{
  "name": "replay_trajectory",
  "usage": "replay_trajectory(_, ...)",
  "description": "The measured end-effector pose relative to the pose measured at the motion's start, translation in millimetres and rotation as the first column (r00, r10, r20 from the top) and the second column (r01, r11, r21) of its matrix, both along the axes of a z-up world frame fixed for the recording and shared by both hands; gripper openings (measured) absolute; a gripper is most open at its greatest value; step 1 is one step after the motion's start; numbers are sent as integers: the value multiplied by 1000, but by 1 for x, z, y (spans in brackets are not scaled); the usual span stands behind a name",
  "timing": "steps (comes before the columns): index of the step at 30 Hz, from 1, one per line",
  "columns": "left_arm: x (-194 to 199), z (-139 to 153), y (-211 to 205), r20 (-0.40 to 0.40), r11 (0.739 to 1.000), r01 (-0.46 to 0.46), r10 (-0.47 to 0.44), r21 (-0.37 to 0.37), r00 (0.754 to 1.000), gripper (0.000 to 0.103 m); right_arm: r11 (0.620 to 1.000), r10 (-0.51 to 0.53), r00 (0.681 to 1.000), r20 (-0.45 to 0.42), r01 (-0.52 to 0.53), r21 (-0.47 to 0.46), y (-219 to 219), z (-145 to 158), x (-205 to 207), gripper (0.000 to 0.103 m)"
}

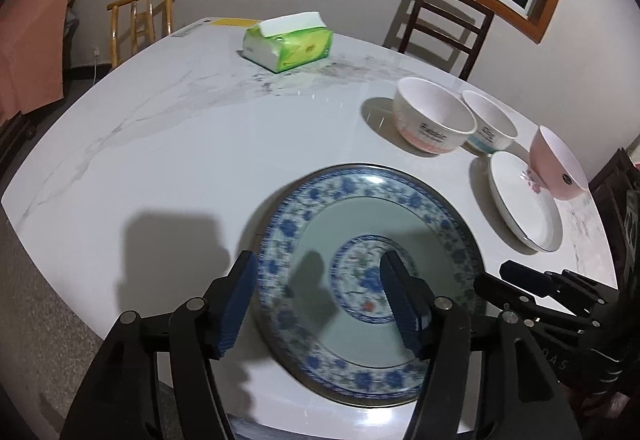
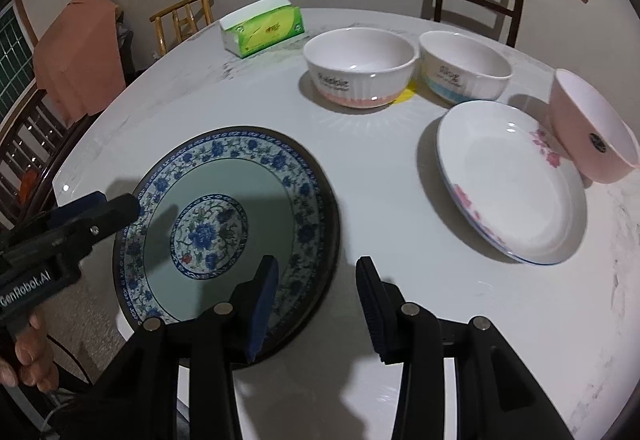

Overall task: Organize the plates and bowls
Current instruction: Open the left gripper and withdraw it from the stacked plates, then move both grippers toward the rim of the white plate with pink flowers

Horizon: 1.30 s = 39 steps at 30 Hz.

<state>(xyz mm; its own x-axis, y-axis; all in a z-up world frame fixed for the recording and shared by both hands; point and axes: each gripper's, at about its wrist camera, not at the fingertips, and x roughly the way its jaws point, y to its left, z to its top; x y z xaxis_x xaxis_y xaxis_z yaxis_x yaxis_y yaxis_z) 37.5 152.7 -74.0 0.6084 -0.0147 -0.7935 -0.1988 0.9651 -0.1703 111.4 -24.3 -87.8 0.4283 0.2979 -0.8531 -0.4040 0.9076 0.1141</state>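
A large blue-flowered plate [image 1: 360, 224] [image 2: 224, 175] lies flat at the near edge of the white marble table [image 1: 180, 143]. My left gripper [image 1: 320, 260] is open, with one finger outside the plate's left rim and the other over its middle. It reaches in from the left of the right wrist view as the left gripper [image 2: 116, 205]. My right gripper [image 2: 318, 264] is open too and straddles the plate's right rim, its pads clear of it. From the left wrist camera, the right gripper [image 1: 500, 278] shows beside the plate.
To the right are a white flowered plate [image 2: 508, 179] [image 1: 524, 199], a tilted pink bowl [image 2: 592, 127] [image 1: 558, 163], a pink-banded bowl [image 2: 358, 67] [image 1: 434, 115] and a blue-banded bowl [image 2: 464, 67] [image 1: 490, 125]. A green tissue pack [image 2: 262, 29] [image 1: 288, 39] lies far back. Chairs ring the table.
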Motion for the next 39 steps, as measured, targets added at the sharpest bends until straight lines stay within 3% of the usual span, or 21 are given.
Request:
replay_trajectory(21, 18, 4, -85, -11, 994, 82, -81, 68, 997, 61, 974, -223, 968, 113, 225, -3, -85, 20, -5, 41)
replay_trajectory(39, 50, 8, -145, -4, 977, 190, -191, 97, 982, 61, 960, -278, 947, 160, 276, 37, -128, 25, 1, 41)
